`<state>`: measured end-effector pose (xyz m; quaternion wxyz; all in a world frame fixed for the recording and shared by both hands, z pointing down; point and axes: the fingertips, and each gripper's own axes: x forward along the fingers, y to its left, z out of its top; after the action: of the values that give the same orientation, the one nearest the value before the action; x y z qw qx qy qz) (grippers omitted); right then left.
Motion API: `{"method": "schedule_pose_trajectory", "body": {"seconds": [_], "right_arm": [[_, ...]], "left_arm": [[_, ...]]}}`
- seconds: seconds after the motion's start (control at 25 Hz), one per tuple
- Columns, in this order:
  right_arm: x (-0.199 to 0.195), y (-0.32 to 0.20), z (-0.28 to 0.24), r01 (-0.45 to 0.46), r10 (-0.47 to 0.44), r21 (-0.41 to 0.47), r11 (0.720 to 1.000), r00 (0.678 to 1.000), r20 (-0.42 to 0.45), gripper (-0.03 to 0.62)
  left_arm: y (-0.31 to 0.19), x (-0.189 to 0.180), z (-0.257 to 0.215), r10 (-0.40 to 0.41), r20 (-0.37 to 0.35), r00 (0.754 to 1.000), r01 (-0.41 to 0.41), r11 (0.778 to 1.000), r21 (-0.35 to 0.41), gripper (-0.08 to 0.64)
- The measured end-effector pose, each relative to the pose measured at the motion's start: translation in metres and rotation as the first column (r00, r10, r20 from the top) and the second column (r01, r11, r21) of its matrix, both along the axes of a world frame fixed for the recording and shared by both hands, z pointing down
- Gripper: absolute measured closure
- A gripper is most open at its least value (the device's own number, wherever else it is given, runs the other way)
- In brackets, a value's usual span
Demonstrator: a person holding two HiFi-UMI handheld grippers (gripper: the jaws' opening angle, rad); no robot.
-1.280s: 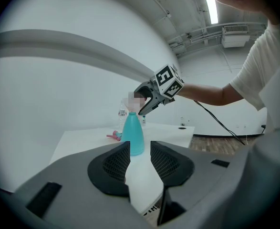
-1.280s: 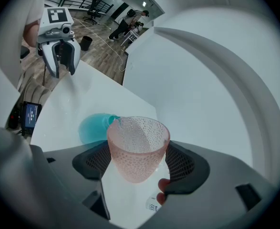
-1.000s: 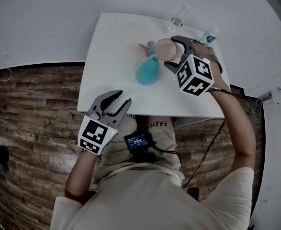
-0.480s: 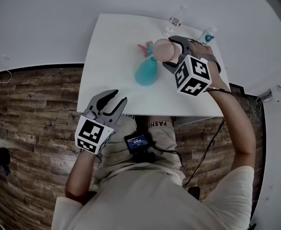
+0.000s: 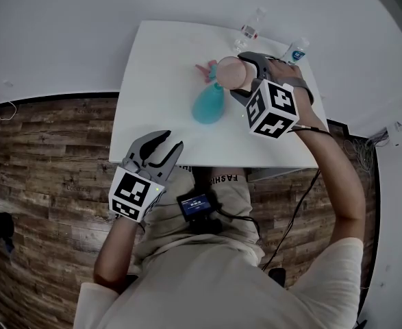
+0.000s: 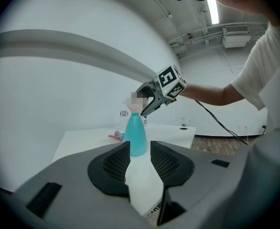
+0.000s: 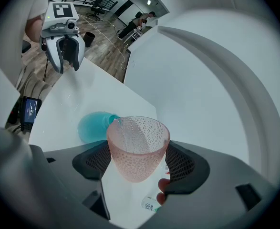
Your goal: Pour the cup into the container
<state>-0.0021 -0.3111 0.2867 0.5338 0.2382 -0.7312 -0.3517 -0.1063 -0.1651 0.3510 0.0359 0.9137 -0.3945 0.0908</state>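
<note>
The right gripper (image 7: 136, 162) clamps a pink dimpled translucent cup (image 7: 139, 144); its rim lies just beside the neck of a teal plastic bottle (image 7: 93, 127). The bottle stands on a white table (image 7: 73, 99).

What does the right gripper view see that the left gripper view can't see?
Only the right gripper view shows the bumpy pink cup up close, clamped between the jaws of the right gripper and tipped toward the mouth of the teal bottle. It also shows the left gripper, jaws apart and empty. Only the left gripper view shows the right gripper's marker cube and a ceiling light. Both show the teal bottle standing on the white table.
</note>
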Motion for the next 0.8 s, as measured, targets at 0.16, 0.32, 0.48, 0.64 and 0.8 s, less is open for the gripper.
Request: {"method": "schedule_pose_trajectory", "body": {"seconds": [0.16,0.32,0.48,0.64,0.8], "right_arm": [[-0.002,-0.0007,-0.0043,0.001,-0.001,0.007,1.0,1.0,0.001,0.23],[-0.0023,-0.0012,-0.0056,0.0,0.0,0.009,1.0,1.0,-0.001,0.23],[-0.0004,-0.0016,-0.0036,-0.003,0.003,0.01,1.0,1.0,-0.012,0.23],[0.0001,-0.0019,-0.0031,-0.004,0.004,0.016,1.0,1.0,-0.019,0.23],[0.0004,-0.0009,-0.0031,-0.006,0.006,0.017,1.0,1.0,-0.019,0.23]], "left_arm": [[0.0018,0.0045,-0.0014,0.012,0.001,1.0,-0.012,1.0,0.006,0.419],[0.0014,0.0054,-0.0002,0.015,0.004,1.0,-0.015,1.0,-0.001,0.419],[0.0014,0.0053,-0.0004,0.014,0.002,1.0,-0.014,1.0,0.0,0.419],[0.0023,0.0049,-0.0001,0.013,0.003,1.0,-0.013,1.0,0.0,0.419],[0.0039,0.0054,0.0001,0.014,0.003,1.0,-0.014,1.0,-0.001,0.419]]}}
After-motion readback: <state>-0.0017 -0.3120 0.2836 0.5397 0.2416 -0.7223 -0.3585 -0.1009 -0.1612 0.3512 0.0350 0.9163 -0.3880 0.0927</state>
